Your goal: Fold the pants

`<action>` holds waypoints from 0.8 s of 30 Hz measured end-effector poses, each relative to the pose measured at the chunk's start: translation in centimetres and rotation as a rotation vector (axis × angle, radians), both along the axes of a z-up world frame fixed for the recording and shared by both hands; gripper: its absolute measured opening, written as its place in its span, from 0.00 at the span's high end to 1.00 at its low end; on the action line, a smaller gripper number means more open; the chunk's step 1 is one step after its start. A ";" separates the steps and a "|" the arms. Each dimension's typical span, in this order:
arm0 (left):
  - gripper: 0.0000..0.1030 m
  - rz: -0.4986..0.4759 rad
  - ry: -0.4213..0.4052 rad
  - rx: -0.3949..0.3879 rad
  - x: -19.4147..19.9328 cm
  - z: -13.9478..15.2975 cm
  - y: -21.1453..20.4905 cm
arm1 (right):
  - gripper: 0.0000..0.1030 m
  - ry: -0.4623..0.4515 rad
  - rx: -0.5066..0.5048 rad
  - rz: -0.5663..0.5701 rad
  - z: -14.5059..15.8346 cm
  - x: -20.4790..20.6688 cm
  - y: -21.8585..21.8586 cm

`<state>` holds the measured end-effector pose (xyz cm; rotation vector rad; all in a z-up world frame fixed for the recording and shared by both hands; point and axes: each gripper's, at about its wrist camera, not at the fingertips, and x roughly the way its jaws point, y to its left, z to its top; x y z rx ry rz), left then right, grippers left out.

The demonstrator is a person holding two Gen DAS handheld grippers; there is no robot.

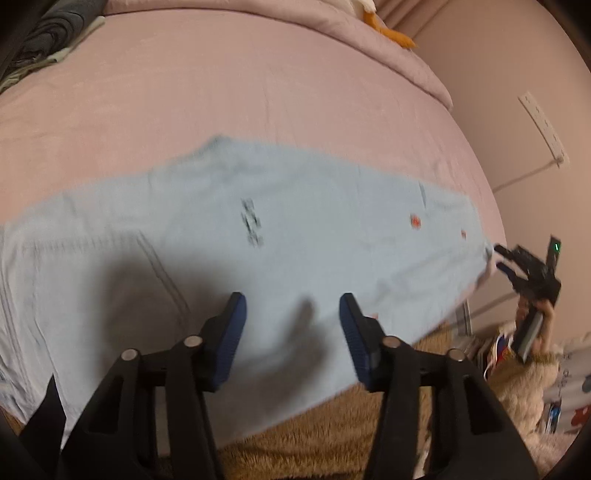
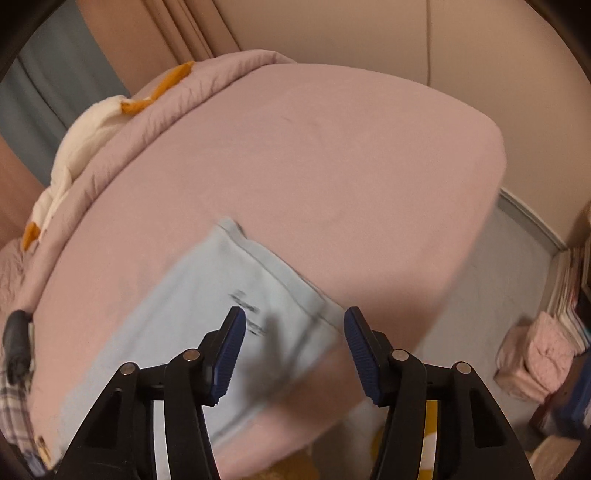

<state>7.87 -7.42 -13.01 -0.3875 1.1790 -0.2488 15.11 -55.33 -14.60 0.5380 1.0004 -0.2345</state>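
Observation:
Light blue pants [image 1: 280, 236] lie flat along the near edge of a pink bed [image 1: 221, 92], with a small dark print and orange marks on them. My left gripper [image 1: 293, 314] is open and empty, hovering just above the pants near the bed's edge. My right gripper [image 2: 294, 325] is open and empty above one end of the pants [image 2: 207, 306]. It also shows in the left wrist view [image 1: 509, 262], just past the pants' far right end. Both views are blurred by motion.
A pink duvet [image 2: 155, 122] with a white and orange plush toy [image 2: 92, 125] lies bunched at the bed's far side. Dark clothes [image 1: 51, 29] lie at the far left. A brown fluffy sleeve [image 1: 332, 435] is below the bed edge. Books and boxes [image 2: 532, 362] stand on the floor.

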 end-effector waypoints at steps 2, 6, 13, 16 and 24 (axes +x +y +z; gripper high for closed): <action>0.59 -0.003 0.021 0.012 -0.4 -0.9 -0.3 | 0.54 -0.013 0.039 -0.008 -0.3 0.1 -0.7; 0.62 0.002 0.019 0.042 -0.9 -2.0 -0.6 | 0.76 0.017 -0.010 -0.039 -1.1 1.7 -0.6; 0.72 0.011 0.058 0.089 -1.0 -2.3 -0.7 | 0.96 -0.026 -0.124 -0.115 1.6 -0.3 -0.1; 0.72 0.015 0.061 0.097 -0.9 -2.3 -0.5 | 1.00 0.059 -0.176 -0.171 -0.6 0.8 -1.2; 0.72 0.018 0.079 0.077 -0.4 -2.4 -0.6 | 1.00 0.027 -0.059 -0.127 -0.6 -0.7 -2.0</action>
